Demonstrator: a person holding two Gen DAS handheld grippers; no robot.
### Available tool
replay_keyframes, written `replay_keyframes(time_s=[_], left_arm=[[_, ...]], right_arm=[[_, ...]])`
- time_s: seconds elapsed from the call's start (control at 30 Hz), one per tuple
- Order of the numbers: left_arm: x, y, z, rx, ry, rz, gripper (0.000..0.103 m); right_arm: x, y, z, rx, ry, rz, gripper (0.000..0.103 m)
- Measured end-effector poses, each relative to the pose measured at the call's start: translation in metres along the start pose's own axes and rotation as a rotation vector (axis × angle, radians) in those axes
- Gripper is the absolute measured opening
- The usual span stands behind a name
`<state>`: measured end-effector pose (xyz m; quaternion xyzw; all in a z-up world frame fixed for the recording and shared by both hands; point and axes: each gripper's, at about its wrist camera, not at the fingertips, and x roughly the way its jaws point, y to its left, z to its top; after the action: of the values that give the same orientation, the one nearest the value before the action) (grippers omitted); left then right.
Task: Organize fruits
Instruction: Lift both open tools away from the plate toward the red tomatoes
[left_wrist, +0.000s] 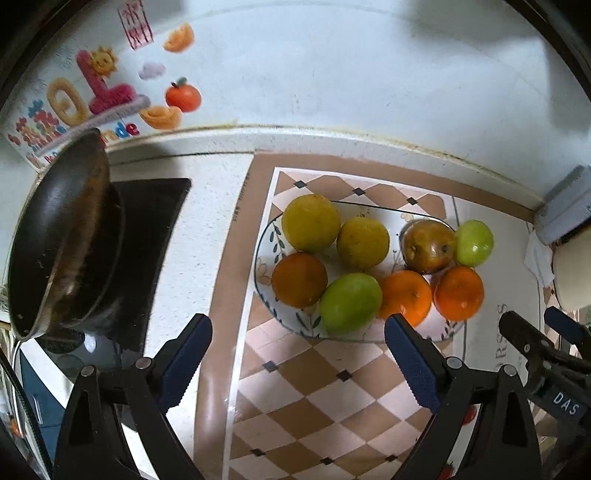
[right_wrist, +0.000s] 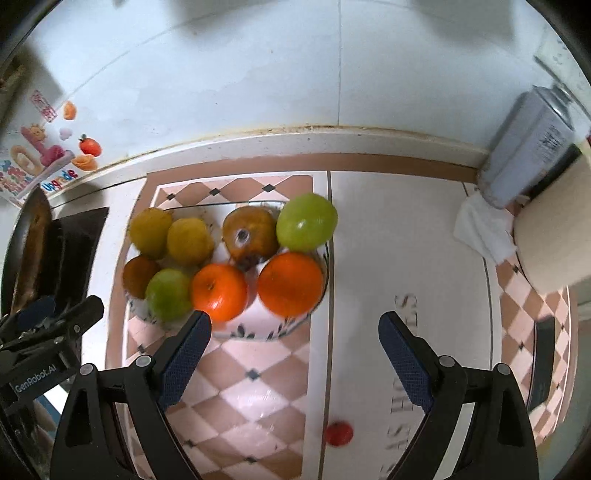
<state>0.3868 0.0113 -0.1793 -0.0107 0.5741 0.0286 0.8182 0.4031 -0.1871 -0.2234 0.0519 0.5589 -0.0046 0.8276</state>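
We see left gripper (left_wrist: 297, 334) spread wide, empty, above checkered mat (left_wrist: 295, 398). Right gripper (right_wrist: 295, 332) likewise spread, empty. Just beyond fingertips: patterned plate (left_wrist: 264, 236) on mat, holding eight fruits — two oranges (right_wrist: 290, 282), two green (left_wrist: 350, 302), two yellow (left_wrist: 311, 222), two brownish. Dark wok (left_wrist: 62, 236) left, on stove. Tiled wall behind.
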Motion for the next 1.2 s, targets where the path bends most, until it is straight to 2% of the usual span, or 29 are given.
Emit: replay_keyframes(time_s=[0.43, 0.77, 1.0, 1.2], left_arm=[[-0.100, 0.006, -0.057, 0.048, -0.178, -0.046, 0.096], [-0.165, 0.016, -0.101, 0.074, -0.281, -0.068, 0.096], [-0.196, 0.025, -0.121, 0.067, -0.329, -0.091, 0.096], [-0.204, 0.027, -0.129, 0.061, -0.339, -0.090, 0.096]], right_arm=[[-0.113, 0.005, -0.069, 0.010, -0.141, -0.005, 0.094], [-0.197, 0.020, -0.116, -0.010, -0.271, -0.002, 0.094], [-0.227, 0.027, -0.135, -0.018, -0.313, 0.020, 0.094], [-0.233, 0.028, -0.138, -0.003, -0.317, 0.072, 0.094]])
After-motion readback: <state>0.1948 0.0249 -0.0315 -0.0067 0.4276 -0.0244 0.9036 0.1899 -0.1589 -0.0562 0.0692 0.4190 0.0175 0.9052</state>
